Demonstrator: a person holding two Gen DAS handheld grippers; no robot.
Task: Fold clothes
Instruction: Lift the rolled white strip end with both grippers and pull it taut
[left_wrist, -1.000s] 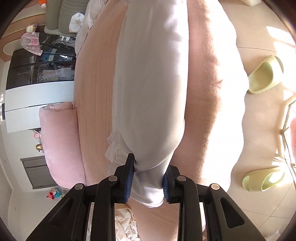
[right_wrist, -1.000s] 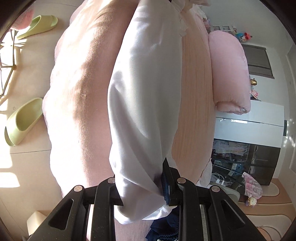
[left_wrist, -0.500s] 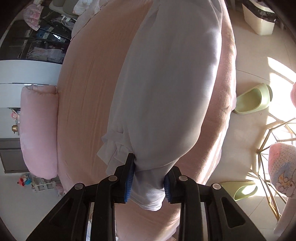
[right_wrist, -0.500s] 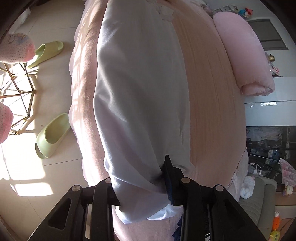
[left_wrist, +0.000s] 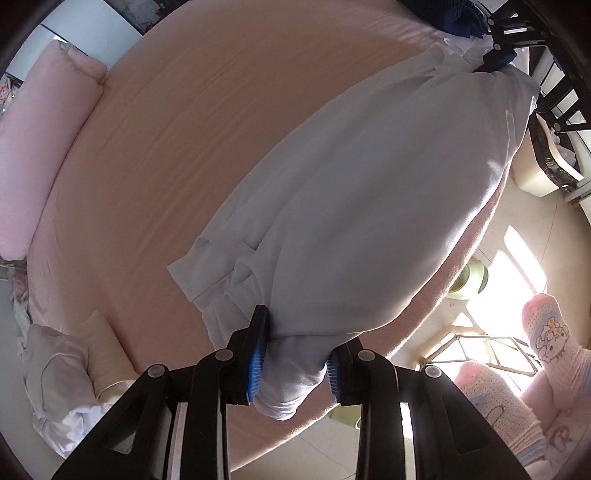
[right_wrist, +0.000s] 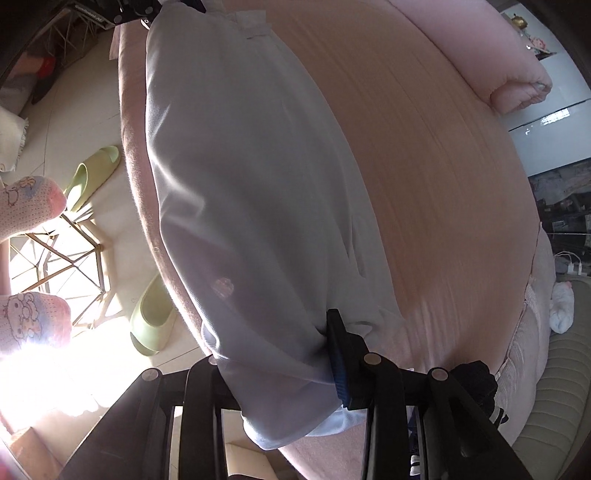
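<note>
A white garment (left_wrist: 369, 206) hangs stretched between my two grippers above the pink bed (left_wrist: 184, 129). My left gripper (left_wrist: 295, 354) is shut on one bunched end, blue pads pressing the cloth from both sides. Folded cuffs or hems (left_wrist: 218, 273) stick out beside it. At the far end, the right gripper (left_wrist: 495, 61) pinches the other corner. In the right wrist view the same garment (right_wrist: 251, 206) runs away from my right gripper (right_wrist: 273, 354), which is shut on it; cloth drapes over one finger. The left gripper (right_wrist: 177, 5) shows at the top edge.
A pink bolster (left_wrist: 40, 147) lines the bed's far side. Loose pale clothes (left_wrist: 55, 369) and a dark navy garment (right_wrist: 476, 384) lie on the bed. Green slippers (right_wrist: 151, 321), a gold wire stand (right_wrist: 66, 258) and a person's socked feet (left_wrist: 546, 332) are on the floor.
Both grippers have risen and rolled with the garment still pinched. The cloth now spans slantwise over the bed, and each gripper has come into the other's view.
</note>
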